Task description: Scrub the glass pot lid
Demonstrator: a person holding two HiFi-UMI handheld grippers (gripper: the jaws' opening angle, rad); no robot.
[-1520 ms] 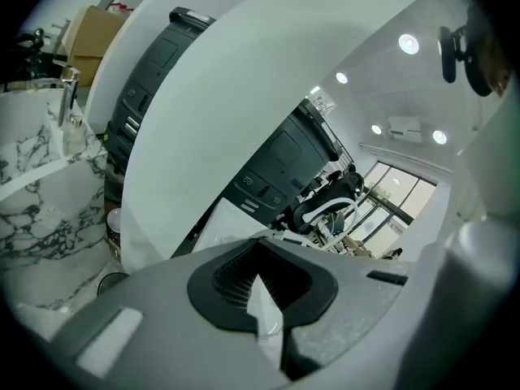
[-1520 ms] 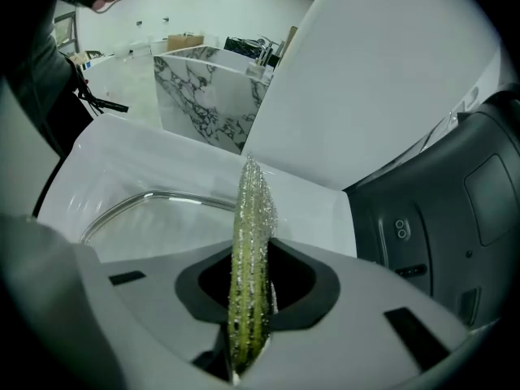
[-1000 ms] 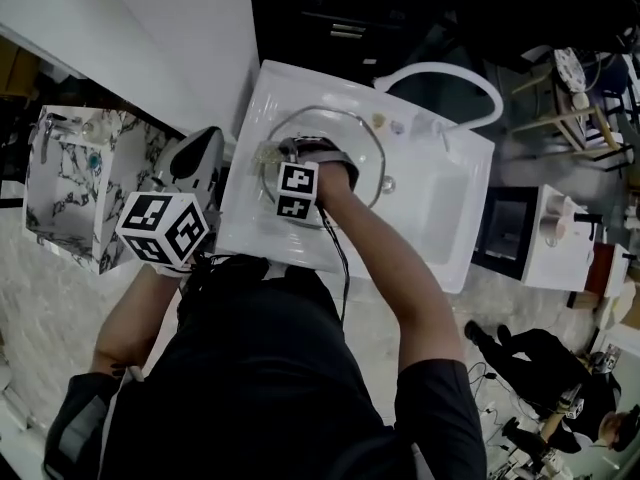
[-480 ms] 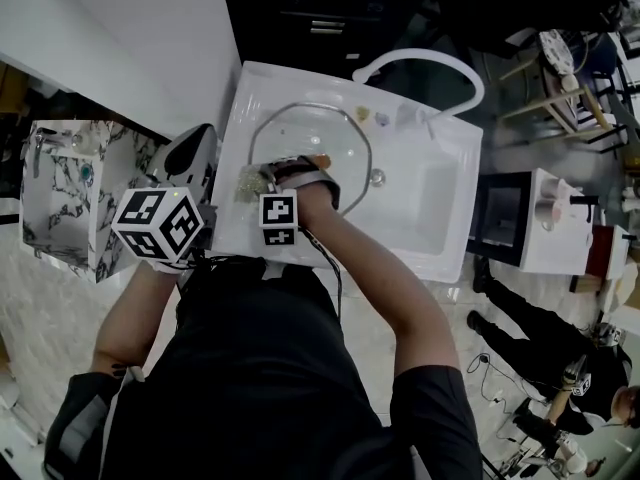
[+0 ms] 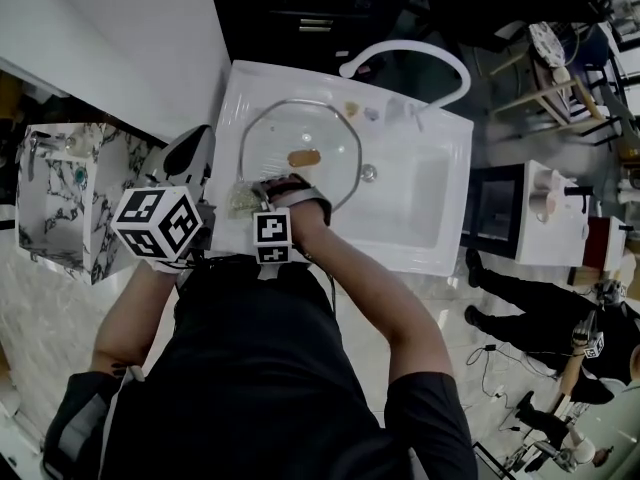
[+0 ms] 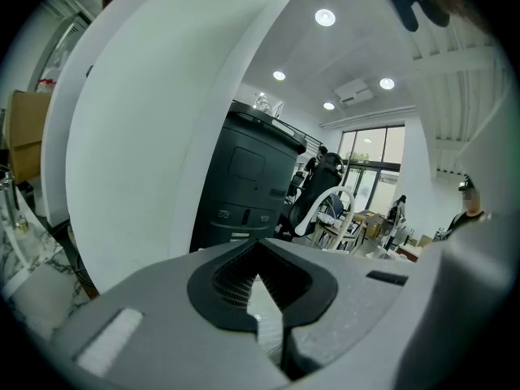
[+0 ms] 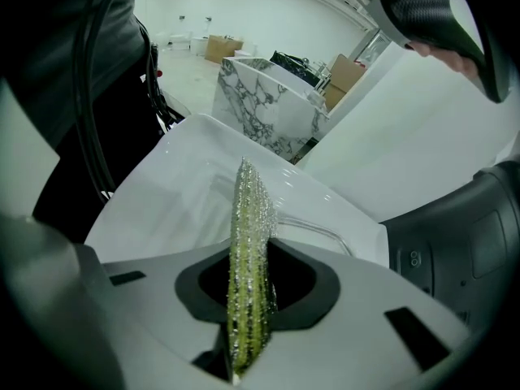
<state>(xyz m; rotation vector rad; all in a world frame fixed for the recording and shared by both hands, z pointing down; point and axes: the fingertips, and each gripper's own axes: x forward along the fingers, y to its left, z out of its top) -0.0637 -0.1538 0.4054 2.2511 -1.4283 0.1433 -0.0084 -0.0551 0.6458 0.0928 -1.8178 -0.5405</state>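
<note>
Sliding sparkly green-silver scrub sponge [image 7: 250, 250], clamped in right gripper [image 5: 262, 200], from ctr of round glass pot lid [image 5: 300, 133] to near rim, so edge pass; w/ left gripper [image 6: 268, 319] closed, empty.

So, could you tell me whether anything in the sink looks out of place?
Nothing is spilled or broken. The glass lid lies flat in the sink; an orange-brown patch near its middle could be dirt or its knob, I cannot tell.
</note>
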